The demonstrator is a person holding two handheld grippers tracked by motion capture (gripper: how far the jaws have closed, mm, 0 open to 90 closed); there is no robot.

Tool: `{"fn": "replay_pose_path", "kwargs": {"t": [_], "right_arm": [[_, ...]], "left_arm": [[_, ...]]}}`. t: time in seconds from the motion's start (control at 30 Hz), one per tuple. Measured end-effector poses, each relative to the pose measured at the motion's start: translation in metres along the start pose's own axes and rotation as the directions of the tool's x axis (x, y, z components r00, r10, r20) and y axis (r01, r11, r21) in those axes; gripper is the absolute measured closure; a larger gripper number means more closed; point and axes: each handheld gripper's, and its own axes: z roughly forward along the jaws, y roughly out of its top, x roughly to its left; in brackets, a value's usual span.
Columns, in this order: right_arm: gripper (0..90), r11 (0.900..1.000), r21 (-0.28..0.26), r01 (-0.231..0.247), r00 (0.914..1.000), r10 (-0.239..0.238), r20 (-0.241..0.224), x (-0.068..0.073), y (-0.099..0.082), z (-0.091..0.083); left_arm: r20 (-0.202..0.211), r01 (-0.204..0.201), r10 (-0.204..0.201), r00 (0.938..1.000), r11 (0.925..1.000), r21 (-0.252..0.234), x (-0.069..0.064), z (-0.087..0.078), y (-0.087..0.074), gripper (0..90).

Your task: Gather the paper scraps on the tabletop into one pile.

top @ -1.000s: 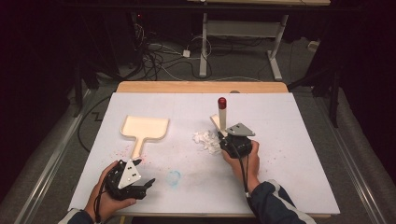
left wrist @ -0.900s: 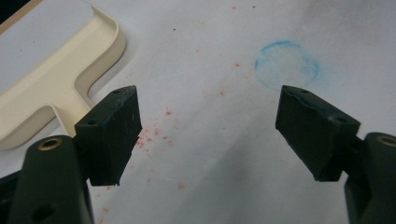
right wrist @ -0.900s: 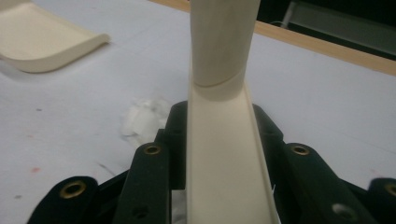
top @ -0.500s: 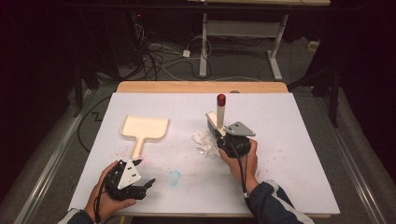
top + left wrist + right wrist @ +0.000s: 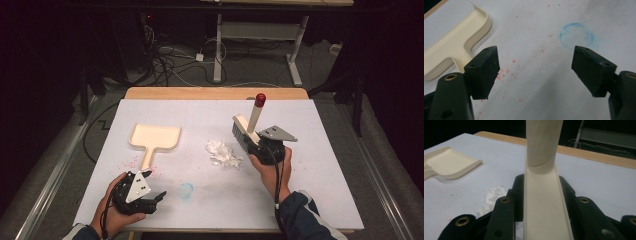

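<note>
White table (image 5: 320, 165), dustpan (image 5: 155, 137), paper scraps (image 5: 223, 153)

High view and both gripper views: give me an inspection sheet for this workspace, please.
Surface: white sheet over a wooden table top; pink specks and a blue ring stain.
Job's things: cream brush with red-tipped handle, held just right of the paper scraps; cream dustpan lying flat at left.
Clutter: nothing seen.
Grippers: right gripper shut on the brush; left gripper open with nothing between its jaws, near the dustpan's handle.
Cables: one trails from each gripper; a tangle of cables on the floor beyond the table.
Surroundings: dark room, white desk frame behind.
</note>
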Motion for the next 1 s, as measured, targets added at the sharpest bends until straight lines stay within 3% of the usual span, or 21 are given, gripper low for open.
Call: {"fn": "replay_pose_path", "kwargs": {"t": [0.13, 0.4, 0.63, 0.7, 0.8, 1.0], "right_arm": [[67.4, 0.9994, 0.031, 0.014, 0.9998, -0.015, 0.016, -0.005, -0.008, 0.008], [67.5, 0.995, 0.087, 0.048, 0.9984, -0.05, 0.025, 0.001, -0.018, 0.021], [67.5, 0.9935, 0.072, 0.088, 0.996, -0.087, -0.017, 0.027, -0.019, 0.025], [67.6, 0.9951, 0.066, 0.074, 0.9969, -0.072, -0.032, 0.028, -0.018, 0.025], [67.5, 0.9943, 0.062, 0.086, 0.9961, -0.085, -0.026, 0.028, -0.016, 0.023], [67.5, 0.9954, 0.038, 0.088, 0.996, -0.088, -0.017, 0.019, -0.01, 0.015]], "left_arm": [[0.0, 0.001, -0.001, 1.0, 1.0, 0.001, 0.0, 0.0, 0.0, 21.6], [0.001, 0.002, -0.002, 1.0, 1.0, -0.002, 0.0, 0.0, 0.0, 21.6], [0.002, 0.001, -0.001, 1.0, 1.0, -0.001, 0.0, 0.0, 0.0, 21.6], [0.002, 0.005, -0.005, 1.0, 1.0, -0.003, 0.0, 0.0, 0.0, 21.6], [0.002, 0.005, -0.005, 1.0, 1.0, -0.004, 0.001, 0.0, 0.0, 21.6], [0.011, 0.001, -0.001, 0.9999, 1.0, -0.009, 0.001, -0.001, 0.0, 21.6]]}}
